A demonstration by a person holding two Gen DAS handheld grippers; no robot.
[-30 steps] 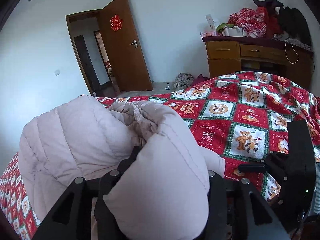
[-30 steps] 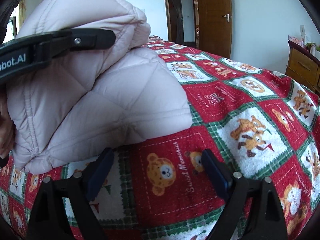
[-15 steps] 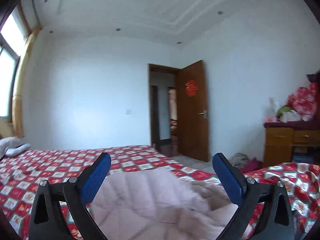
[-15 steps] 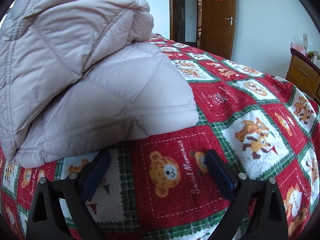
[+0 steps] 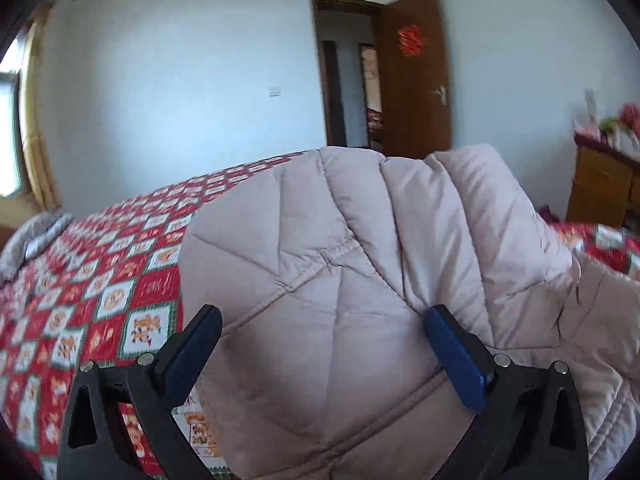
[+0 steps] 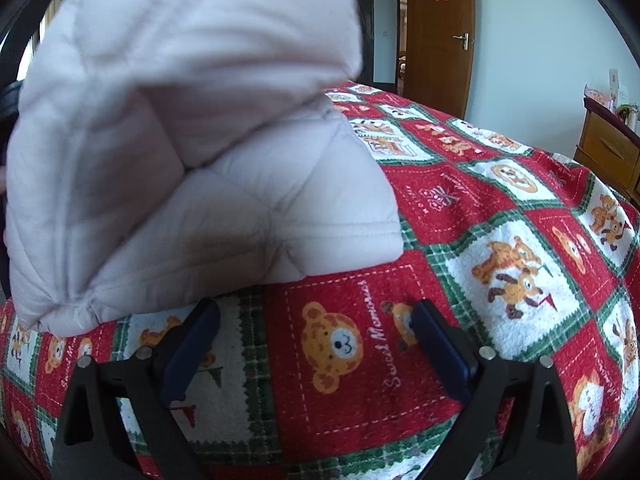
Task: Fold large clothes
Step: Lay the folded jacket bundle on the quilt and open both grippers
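1. Pink quilted jacket (image 5: pixel 360 280) lies folded in a thick bundle on the bed (image 6: pixel 480 240).
2. Left tongs (image 5: pixel 322 334): spread wide over the jacket, gripping nothing.
3. Right tongs (image 6: pixel 316 330): spread wide, empty, just beside the jacket's edge.

free: bare bedspread (image 6: pixel 500 264) from jacket hem to bed's right edge | obstacle: bulky folded pink jacket (image 5: pixel 360 280) fills bed's middle, rising before left gripper (image 5: pixel 320 332) | right edge: wooden dresser (image 6: pixel 608 148) near

Left gripper (image 5: pixel 320 334) with jaws spread wide and empty; right gripper (image 6: pixel 316 326) likewise spread wide, empty.
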